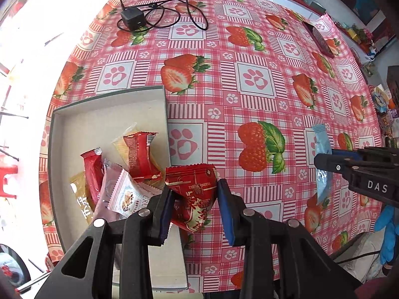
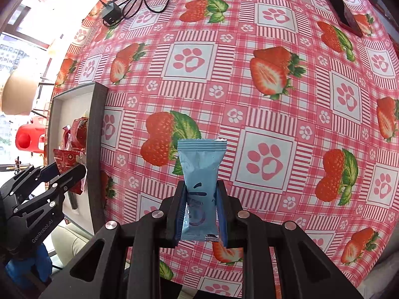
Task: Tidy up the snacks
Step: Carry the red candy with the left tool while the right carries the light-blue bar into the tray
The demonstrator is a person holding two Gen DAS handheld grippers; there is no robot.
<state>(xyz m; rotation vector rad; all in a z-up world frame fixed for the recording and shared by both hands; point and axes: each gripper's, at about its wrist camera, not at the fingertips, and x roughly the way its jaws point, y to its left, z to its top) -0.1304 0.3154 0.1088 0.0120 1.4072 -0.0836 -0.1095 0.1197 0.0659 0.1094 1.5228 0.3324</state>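
Note:
My left gripper (image 1: 195, 194) is shut on a red snack packet (image 1: 193, 194), held above the right rim of a shallow grey box (image 1: 109, 99). Inside the box lie several wrapped snacks: a red packet (image 1: 139, 154), a pink-white one (image 1: 122, 194), a narrow red one (image 1: 93, 172) and a yellow-brown one (image 1: 79, 194). My right gripper (image 2: 200, 199) is shut on a light blue snack packet (image 2: 200, 174), lifted over the strawberry tablecloth (image 2: 249, 99). That blue packet (image 1: 323, 147) and the right gripper (image 1: 324, 160) also show at the right of the left wrist view. In the right wrist view the left gripper (image 2: 66, 174) holds the red packet (image 2: 68, 160) near the box (image 2: 96, 149).
A black charger (image 1: 132, 17) with tangled cable lies at the far side of the table. A dark red phone-like object (image 1: 323, 41) rests at the far right. A hand in a blue glove (image 1: 389, 229) shows at the right edge. A red plastic stool (image 2: 27, 139) stands beyond the table's left edge.

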